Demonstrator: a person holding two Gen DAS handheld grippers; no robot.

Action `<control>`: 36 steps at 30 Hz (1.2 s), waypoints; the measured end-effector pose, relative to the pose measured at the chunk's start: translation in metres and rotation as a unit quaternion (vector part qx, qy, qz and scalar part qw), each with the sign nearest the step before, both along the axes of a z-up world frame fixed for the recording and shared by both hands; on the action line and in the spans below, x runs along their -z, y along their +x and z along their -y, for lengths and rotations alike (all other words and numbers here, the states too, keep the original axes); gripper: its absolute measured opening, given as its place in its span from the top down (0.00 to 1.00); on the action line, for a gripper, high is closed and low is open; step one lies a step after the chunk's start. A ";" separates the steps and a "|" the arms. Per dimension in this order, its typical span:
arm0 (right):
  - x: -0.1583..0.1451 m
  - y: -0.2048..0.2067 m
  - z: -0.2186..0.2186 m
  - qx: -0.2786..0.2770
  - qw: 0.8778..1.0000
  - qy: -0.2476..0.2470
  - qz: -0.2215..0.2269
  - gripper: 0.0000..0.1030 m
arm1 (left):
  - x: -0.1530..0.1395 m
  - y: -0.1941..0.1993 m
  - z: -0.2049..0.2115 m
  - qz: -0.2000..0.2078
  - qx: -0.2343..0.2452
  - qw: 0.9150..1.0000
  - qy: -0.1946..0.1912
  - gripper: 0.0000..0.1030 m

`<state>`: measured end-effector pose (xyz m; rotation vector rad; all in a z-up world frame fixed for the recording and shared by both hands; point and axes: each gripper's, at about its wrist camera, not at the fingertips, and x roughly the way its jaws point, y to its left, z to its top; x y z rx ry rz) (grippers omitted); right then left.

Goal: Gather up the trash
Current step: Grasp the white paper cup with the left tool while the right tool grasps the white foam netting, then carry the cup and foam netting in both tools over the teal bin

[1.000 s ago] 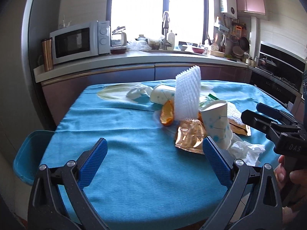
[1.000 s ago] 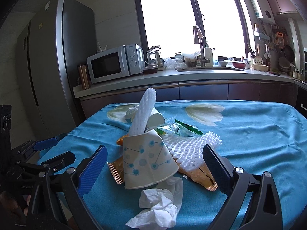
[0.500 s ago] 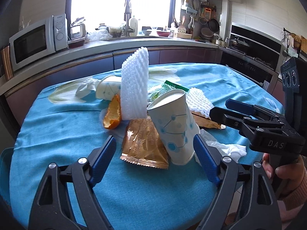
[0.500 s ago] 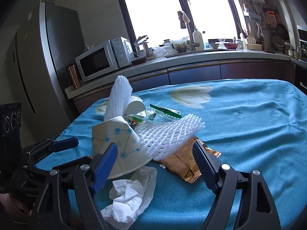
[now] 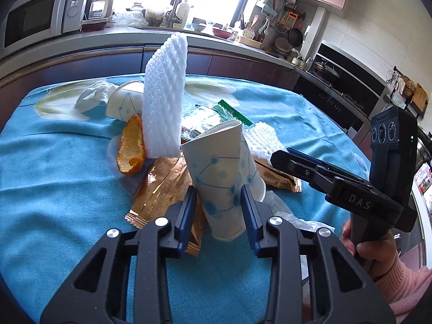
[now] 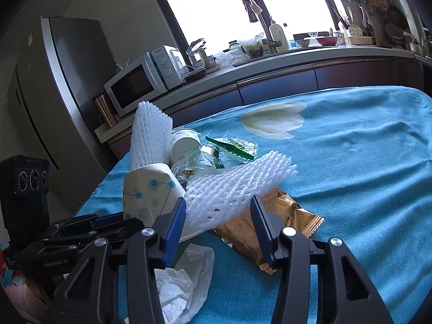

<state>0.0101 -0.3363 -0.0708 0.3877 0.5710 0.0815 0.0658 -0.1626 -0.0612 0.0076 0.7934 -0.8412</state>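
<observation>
The paper cup (image 5: 221, 178) is seen at the near edge of the trash pile on the worktop (image 5: 67, 178), leaning with its long axis nearly upright, and it is clamped by the left tool (image 5: 218, 210) on both sides. The right tool (image 6: 218, 224) is held apart around the near end of the white foam net (image 6: 237, 186), which lies sideways just beside the cup; contact with it cannot be told.

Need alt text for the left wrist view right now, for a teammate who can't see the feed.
The left tool has its blue fingers against both sides of a crumpled dotted paper cup on a blue tablecloth. Behind the cup lie a gold wrapper, an orange peel and an upright white foam net. The right tool reaches in from the right.
</observation>
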 end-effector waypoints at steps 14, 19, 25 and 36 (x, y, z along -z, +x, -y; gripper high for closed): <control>-0.035 -0.009 -0.008 -0.022 0.998 -0.003 0.053 0.90 | -0.034 -0.021 -0.032 0.028 0.002 0.999 -0.042 0.73; -0.057 -0.017 -0.022 -0.031 0.996 -0.025 0.081 0.90 | -0.048 -0.027 -0.067 0.031 -0.017 0.997 -0.065 0.73; -0.075 -0.021 -0.030 -0.031 0.994 -0.032 0.100 0.90 | -0.059 -0.031 -0.115 0.035 -0.058 0.994 -0.082 0.73; -0.093 -0.004 -0.088 -0.118 0.985 -0.040 0.120 0.90 | -0.058 -0.030 -0.205 0.036 -0.160 0.982 -0.094 0.73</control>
